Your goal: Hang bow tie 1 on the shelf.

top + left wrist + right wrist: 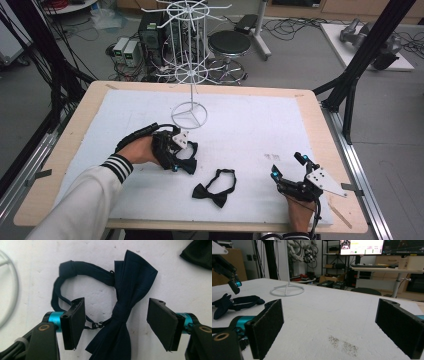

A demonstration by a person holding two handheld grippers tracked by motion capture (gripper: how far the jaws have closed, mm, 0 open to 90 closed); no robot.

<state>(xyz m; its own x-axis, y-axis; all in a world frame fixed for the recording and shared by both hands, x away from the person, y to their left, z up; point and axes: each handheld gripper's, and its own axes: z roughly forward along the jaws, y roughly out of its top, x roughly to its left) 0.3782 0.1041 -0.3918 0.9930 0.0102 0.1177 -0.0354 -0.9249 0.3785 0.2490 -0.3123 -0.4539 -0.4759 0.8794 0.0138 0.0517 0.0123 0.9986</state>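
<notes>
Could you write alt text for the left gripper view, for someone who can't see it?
A dark navy fabric bow tie with a looped neck strap lies flat on a white foam-covered table, its centre knot between the open black pads of the left tool. Neither pad touches the bow tie.

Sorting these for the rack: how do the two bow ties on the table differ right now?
The bow tie under the left gripper looks dark navy and lies between that gripper's open jaws, near the white rack's ring base. The other bow tie looks black and lies apart from both grippers, nearer the table's front edge, between the left gripper and the right gripper. Both lie flat on the white mat, neck straps looped.
</notes>
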